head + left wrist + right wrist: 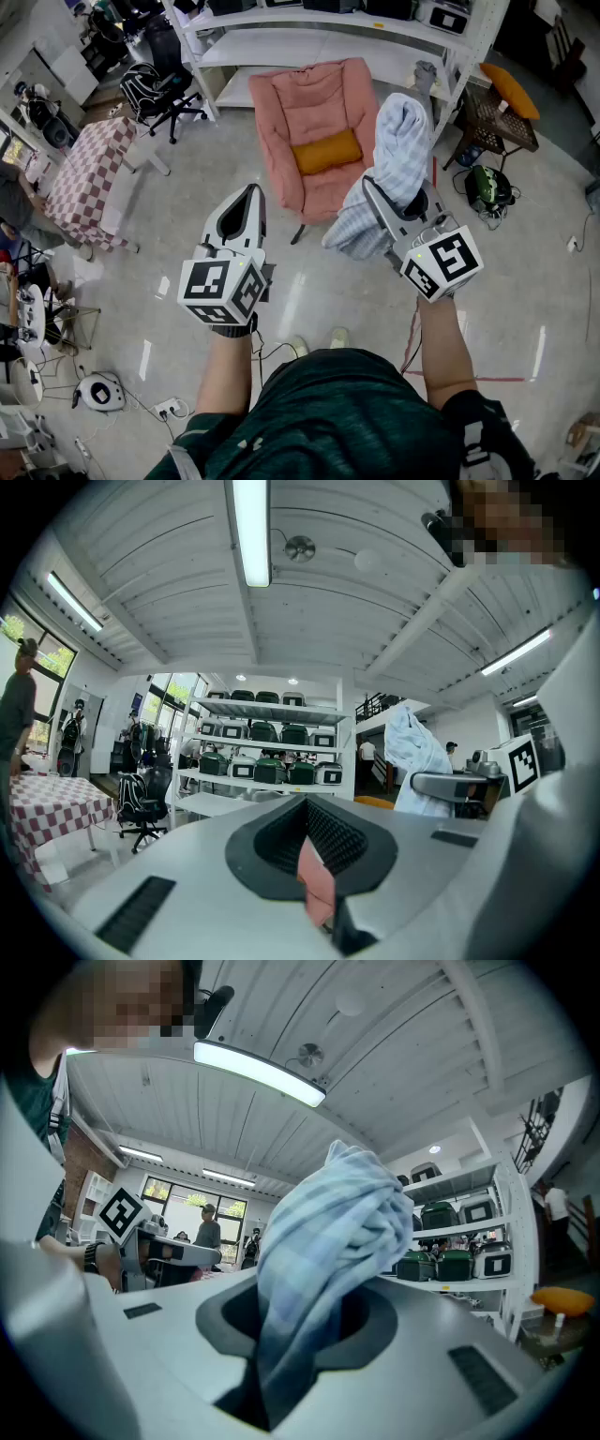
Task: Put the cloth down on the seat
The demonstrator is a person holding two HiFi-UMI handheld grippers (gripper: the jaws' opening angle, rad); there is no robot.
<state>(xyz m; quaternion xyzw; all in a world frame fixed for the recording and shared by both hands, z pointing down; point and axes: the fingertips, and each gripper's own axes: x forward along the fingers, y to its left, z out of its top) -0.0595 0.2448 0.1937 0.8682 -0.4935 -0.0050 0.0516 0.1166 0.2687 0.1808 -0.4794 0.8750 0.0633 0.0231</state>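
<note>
A light blue checked cloth (398, 150) hangs bunched from my right gripper (377, 195), whose jaws are shut on it. In the right gripper view the cloth (328, 1232) rises out of the jaws and fills the middle of the picture. A pink armchair (314, 122) with an orange cushion (326, 151) on its seat stands just ahead on the floor, and the cloth is held above its right arm. My left gripper (248, 199) is level, left of the chair, with nothing in it. Its jaws (317, 860) stand a narrow gap apart, and pink shows through the gap.
White shelving (319, 42) with green cases stands behind the chair. A wicker stand with an orange cushion (508, 89) is at the right. A checked tablecloth table (89, 178) and a black office chair (155, 89) are at the left. Cables lie on the floor.
</note>
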